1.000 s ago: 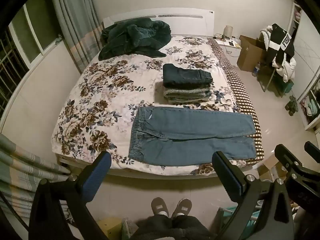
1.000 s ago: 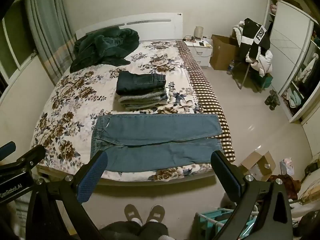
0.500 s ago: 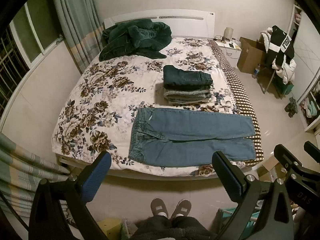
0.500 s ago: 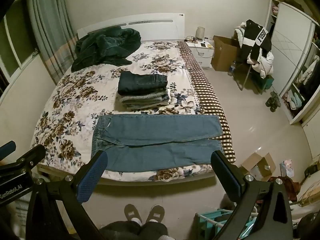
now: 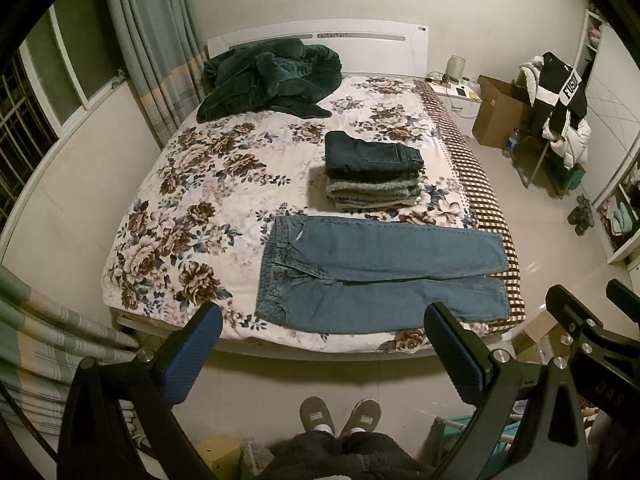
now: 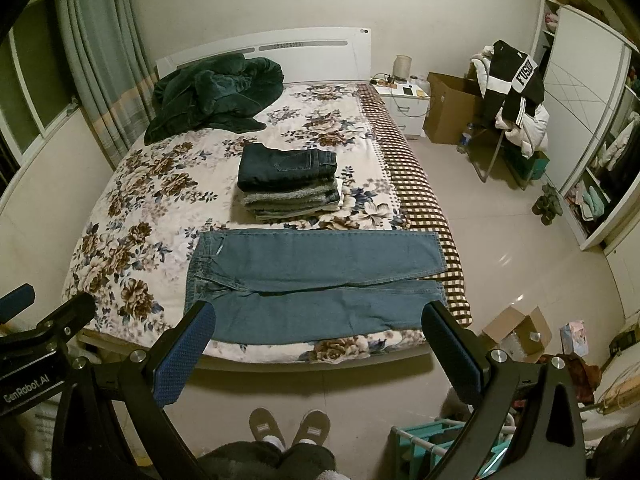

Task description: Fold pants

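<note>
A pair of light blue jeans (image 5: 376, 276) lies flat and unfolded across the near edge of a floral-quilted bed (image 5: 188, 208), waistband to the left, legs running right toward the checked border, as both hand-held grippers hover above the floor short of the mattress. The left gripper (image 5: 320, 344) and the right gripper (image 6: 316, 340) each stand with jaws wide apart, holding nothing. The fold appears not yet begun; the next move likely calls for reaching in to pinch waistband and hem. Open quilt lies to the left, a stack of folded pants (image 5: 372, 172) sits just beyond the jeans, and the hems nearly reach the bed's right edge.
</note>
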`<state>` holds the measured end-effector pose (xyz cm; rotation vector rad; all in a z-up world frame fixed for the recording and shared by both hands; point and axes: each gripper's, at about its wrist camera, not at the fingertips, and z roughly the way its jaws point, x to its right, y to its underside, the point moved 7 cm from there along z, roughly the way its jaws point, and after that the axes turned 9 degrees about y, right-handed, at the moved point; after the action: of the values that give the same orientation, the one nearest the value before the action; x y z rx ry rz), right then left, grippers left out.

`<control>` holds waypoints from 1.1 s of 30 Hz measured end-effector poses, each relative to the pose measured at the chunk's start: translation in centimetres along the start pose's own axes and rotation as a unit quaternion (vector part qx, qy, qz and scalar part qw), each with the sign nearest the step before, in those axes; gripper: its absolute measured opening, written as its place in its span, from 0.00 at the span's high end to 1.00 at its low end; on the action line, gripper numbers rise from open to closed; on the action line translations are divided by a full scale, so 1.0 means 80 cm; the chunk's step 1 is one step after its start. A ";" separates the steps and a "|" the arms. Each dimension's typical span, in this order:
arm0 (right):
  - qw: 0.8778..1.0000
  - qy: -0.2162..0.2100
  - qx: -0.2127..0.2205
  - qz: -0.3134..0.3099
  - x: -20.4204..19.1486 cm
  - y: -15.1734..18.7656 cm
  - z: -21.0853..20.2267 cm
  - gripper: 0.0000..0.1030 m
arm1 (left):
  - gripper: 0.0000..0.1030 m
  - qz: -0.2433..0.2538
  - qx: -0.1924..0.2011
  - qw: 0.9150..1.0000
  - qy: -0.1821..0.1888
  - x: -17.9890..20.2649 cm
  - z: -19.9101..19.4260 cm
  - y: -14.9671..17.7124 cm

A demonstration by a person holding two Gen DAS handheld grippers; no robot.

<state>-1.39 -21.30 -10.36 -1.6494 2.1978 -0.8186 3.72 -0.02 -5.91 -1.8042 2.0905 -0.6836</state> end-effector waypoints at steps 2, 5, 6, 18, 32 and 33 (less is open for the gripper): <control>1.000 -0.001 0.000 0.000 0.000 0.000 0.000 0.00 | 0.00 0.000 0.000 1.000 0.001 0.000 0.000 0.000; 1.000 0.000 0.000 0.000 0.001 0.000 0.000 0.00 | 0.00 0.000 0.000 1.000 0.001 0.000 0.000 0.000; 1.000 -0.001 0.000 0.000 0.001 0.000 0.000 0.00 | 0.00 0.000 0.000 1.000 0.001 0.000 0.000 0.000; 1.000 0.000 0.001 0.000 0.005 -0.001 -0.001 0.00 | 0.00 -0.001 0.002 1.000 0.001 0.000 0.000 0.000; 1.000 0.001 0.001 0.000 0.006 -0.001 -0.002 0.00 | 0.00 -0.001 0.003 1.000 0.002 0.000 0.000 0.000; 1.000 0.000 0.001 0.000 0.006 -0.001 -0.002 0.00 | 0.00 -0.001 0.003 1.000 0.002 0.000 0.000 0.000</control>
<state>-1.53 -21.74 -10.14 -1.6479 2.1969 -0.8204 3.73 -0.02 -5.88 -1.8020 2.0870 -0.6941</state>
